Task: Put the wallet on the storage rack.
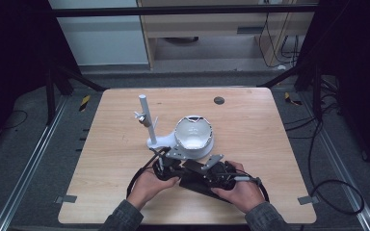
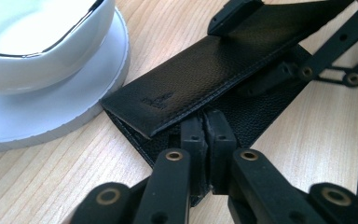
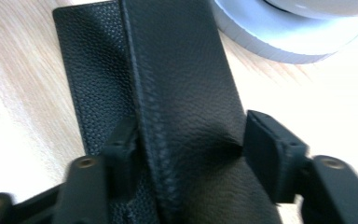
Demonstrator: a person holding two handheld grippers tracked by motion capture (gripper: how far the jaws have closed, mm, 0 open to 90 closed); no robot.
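A black leather case (image 1: 195,186) lies near the table's front edge, between two hands. My left gripper (image 1: 166,169) is shut, pinching the edge of the case's lower layer (image 2: 256,116), as the left gripper view shows at the gripper (image 2: 207,135). The case's stitched top flap (image 2: 205,74) is lifted off that layer. My right gripper (image 1: 206,171) holds this flap (image 3: 182,84): one pad sits on each side, and the leather dents at the right pad. In the right gripper view the gripper (image 3: 191,144) has the lower layer (image 3: 93,84) flat beneath it.
Just beyond the case stands a white stand with a round base (image 1: 198,153), a white bowl-shaped shell (image 1: 192,132) on it and an upright post (image 1: 144,113) at its left. The base's rim (image 2: 51,116) touches the case's corner. A dark hole (image 1: 218,100) marks the far tabletop.
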